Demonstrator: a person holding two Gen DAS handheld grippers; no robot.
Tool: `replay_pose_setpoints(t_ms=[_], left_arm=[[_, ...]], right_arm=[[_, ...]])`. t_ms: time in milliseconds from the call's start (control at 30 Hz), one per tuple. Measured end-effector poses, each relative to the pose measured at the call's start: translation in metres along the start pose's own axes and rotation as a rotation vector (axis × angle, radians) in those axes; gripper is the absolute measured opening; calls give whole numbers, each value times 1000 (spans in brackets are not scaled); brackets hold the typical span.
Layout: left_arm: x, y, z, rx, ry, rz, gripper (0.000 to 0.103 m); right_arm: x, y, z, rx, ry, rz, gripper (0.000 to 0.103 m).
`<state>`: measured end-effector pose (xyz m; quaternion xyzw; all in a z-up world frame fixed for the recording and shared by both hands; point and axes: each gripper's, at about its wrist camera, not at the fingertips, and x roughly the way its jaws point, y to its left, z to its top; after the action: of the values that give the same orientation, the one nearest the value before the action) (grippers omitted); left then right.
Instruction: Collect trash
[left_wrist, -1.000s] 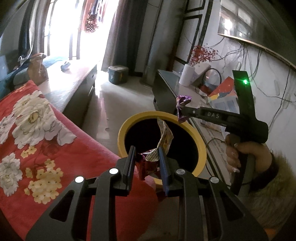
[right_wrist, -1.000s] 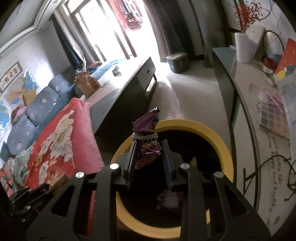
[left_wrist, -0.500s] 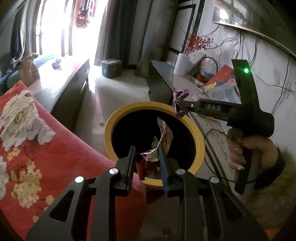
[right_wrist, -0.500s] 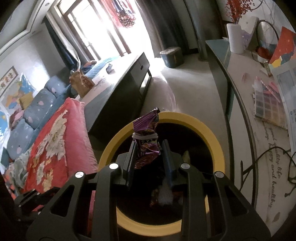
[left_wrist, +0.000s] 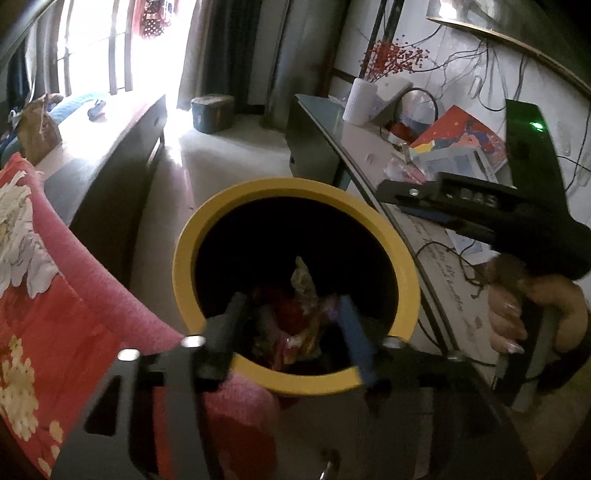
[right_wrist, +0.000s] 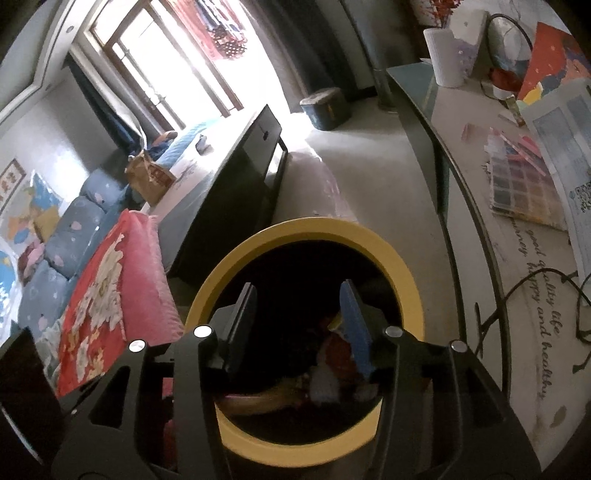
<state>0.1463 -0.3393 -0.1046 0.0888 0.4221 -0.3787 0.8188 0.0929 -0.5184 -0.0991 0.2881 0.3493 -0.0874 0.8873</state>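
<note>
A round bin with a yellow rim (left_wrist: 406, 266) (right_wrist: 410, 280) stands on the floor below both grippers. My left gripper (left_wrist: 291, 299) is open and empty over the bin's mouth. Snack wrappers (left_wrist: 303, 325) lie in a heap inside the bin, one standing upright. My right gripper (right_wrist: 299, 291) is open and empty over the same bin, and it also shows from the side in the left wrist view (left_wrist: 384, 188), held in a hand. Red and white trash (right_wrist: 328, 354) lies at the bin's bottom.
A red floral blanket (left_wrist: 55, 295) (right_wrist: 107, 280) lies against the bin's left side. A dark low table (right_wrist: 236, 192) stands behind it. A glass-topped cabinet (right_wrist: 517, 184) with papers, cables and a white roll (right_wrist: 447, 55) runs along the right. A small lidded box (left_wrist: 212, 112) sits on the floor.
Both grippers have opened. The red and gold wrapper has dropped from the left gripper and the purple wrapper from the right gripper into the bin.
</note>
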Motion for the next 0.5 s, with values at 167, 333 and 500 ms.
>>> replay_pose_setpoints(t_ms=[167,333,500], left_arm=[[-4,7,2,-21,-7,34,89],[-22,18,1,-38,-29,98,96],[-49,35,0,-86,-69,158,96]], right_arm=[[-10,2,-1,-8,-14,-8,56],[-20,11,-7,-38,-33,-26,72],[-32,26,-13,-76,-47,-14,84]])
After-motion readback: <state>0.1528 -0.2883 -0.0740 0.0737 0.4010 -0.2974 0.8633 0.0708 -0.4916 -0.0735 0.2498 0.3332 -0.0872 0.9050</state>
